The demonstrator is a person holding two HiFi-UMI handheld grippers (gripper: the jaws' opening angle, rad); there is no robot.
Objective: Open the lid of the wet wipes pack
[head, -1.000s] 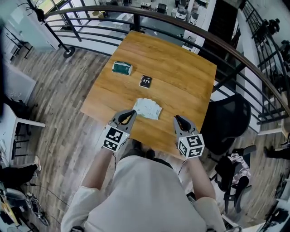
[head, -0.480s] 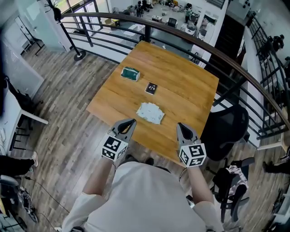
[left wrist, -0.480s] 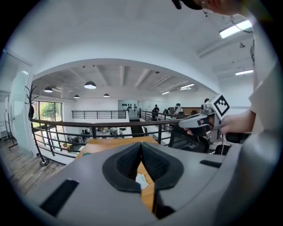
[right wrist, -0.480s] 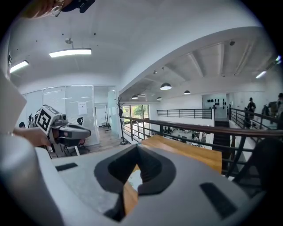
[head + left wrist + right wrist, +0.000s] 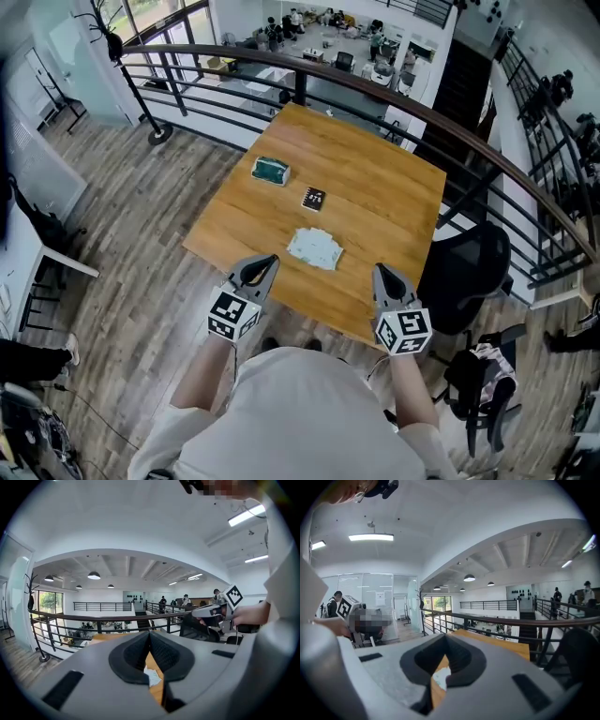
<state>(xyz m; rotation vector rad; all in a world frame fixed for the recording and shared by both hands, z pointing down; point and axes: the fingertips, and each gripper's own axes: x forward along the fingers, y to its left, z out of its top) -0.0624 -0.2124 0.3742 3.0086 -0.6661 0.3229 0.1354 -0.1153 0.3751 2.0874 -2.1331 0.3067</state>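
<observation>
The wet wipes pack (image 5: 314, 247), white and flat, lies on the wooden table (image 5: 394, 197) near its front edge. Neither gripper touches it. My left gripper (image 5: 265, 266) hovers at the table's front edge, left of the pack, shut and empty. At the front edge to the pack's right, my right gripper (image 5: 383, 275) is also shut with nothing in it. The left gripper view shows the pack (image 5: 152, 677) low behind the closed left gripper (image 5: 149, 637). In the right gripper view the pack (image 5: 439, 677) shows below the closed right gripper (image 5: 446, 639).
A green box (image 5: 270, 171) and a small black card (image 5: 313, 199) lie farther back on the table. A black railing (image 5: 394, 94) curves behind it. A black office chair (image 5: 469, 267) stands at the table's right side. Wooden floor lies to the left.
Both grippers have drawn back from the pack toward the person and risen; they now hang at the table's front edge. The pack has not moved.
</observation>
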